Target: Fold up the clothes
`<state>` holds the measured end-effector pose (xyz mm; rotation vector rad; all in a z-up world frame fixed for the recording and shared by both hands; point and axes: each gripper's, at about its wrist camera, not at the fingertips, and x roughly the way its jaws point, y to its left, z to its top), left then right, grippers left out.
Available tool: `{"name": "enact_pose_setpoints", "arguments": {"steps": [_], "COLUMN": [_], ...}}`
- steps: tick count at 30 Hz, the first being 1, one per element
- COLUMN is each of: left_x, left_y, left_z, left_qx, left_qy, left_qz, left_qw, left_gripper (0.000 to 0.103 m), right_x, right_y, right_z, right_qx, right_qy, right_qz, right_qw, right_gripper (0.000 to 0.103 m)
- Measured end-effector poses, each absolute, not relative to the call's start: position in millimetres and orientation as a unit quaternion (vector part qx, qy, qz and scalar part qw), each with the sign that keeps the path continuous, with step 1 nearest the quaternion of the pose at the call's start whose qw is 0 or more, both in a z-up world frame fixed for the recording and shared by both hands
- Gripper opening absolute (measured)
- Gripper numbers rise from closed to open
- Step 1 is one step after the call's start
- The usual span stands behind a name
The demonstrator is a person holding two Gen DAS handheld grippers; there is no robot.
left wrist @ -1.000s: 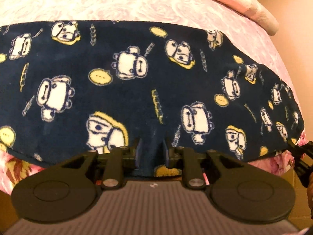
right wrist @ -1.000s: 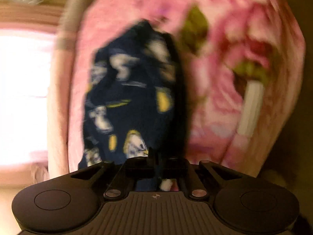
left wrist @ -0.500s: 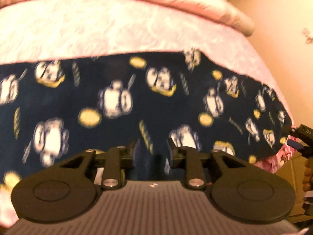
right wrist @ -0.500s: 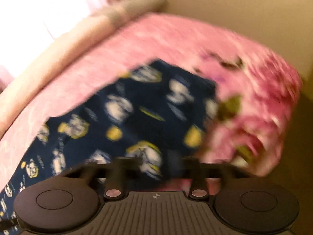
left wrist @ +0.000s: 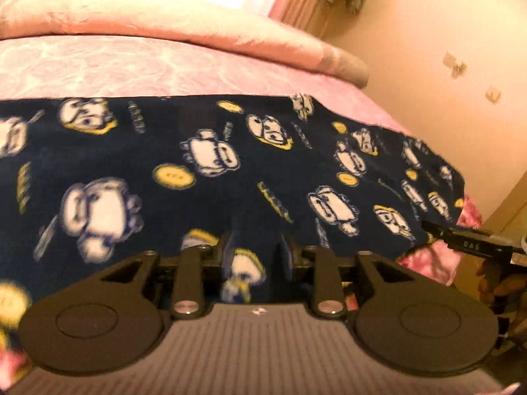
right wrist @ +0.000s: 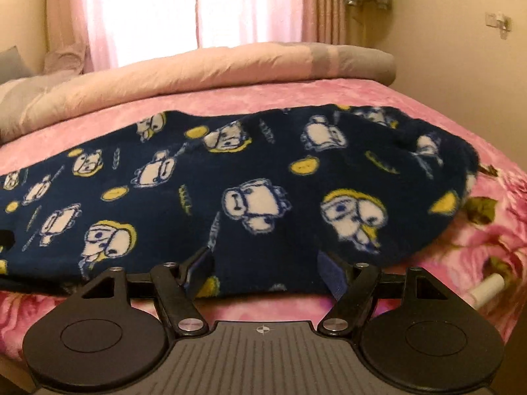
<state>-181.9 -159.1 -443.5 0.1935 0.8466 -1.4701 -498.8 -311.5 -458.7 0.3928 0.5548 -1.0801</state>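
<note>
One dark blue fleece garment (left wrist: 230, 164) with white and yellow cartoon figures lies spread across one bed, on a pink flowered blanket (right wrist: 500, 230). One folded pale quilt (right wrist: 214, 69) lies along the far side of the bed, under the curtained window (right wrist: 197, 6).

There are two tools. The left tool (left wrist: 255, 256) sits at the near edge of the garment, its fingers narrowly apart with a fold of the cloth between them; whether they press on it I cannot tell. At the far right of the left wrist view the right tool (left wrist: 467, 240) shows beside the garment's right end, with part of a hand (left wrist: 497, 283) below it. In its own view the right tool (right wrist: 263, 273) has its fingers wide apart, straddling the near hem without gripping. One white tube (right wrist: 487, 288) lies at the near right on the blanket.

A second ago the right tool was pinched shut on the garment's end and the view was swinging and blurred; now it has let go and the cloth lies flat. The left tool's fingers stand a little wider than then.
</note>
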Motion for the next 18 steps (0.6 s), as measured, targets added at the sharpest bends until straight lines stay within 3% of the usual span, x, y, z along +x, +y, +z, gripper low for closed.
{"name": "enact_pose_setpoints", "arguments": {"steps": [5,7,10,18], "left_x": [-185.7,-185.5,-185.3,-204.7], "left_y": [-122.2,-107.9,-86.5,-27.4], "left_z": [-415.9,-397.9,-371.1,-330.0], "left_qx": [0.082,0.080,0.077,0.081], "left_qy": [0.399,0.408,0.421,0.375], "left_qz": [-0.583,-0.559,-0.524,-0.520], "left_qw": [0.703,0.717,0.737,0.763], "left_gripper": [0.026,0.036,0.041,0.048], "right_x": [-495.2,-493.3,-490.9,-492.4], "right_y": [-285.7,-266.0,-237.2,-174.9], "right_z": [-440.4,-420.9,-392.7,-341.3], "right_qx": [0.246,0.256,0.270,0.282], "right_qy": [0.252,0.234,0.208,0.173], "right_qz": [-0.543,-0.544,-0.546,-0.558], "right_qw": [0.762,0.764,0.765,0.761], "right_gripper": [0.074,0.074,0.074,0.074]}}
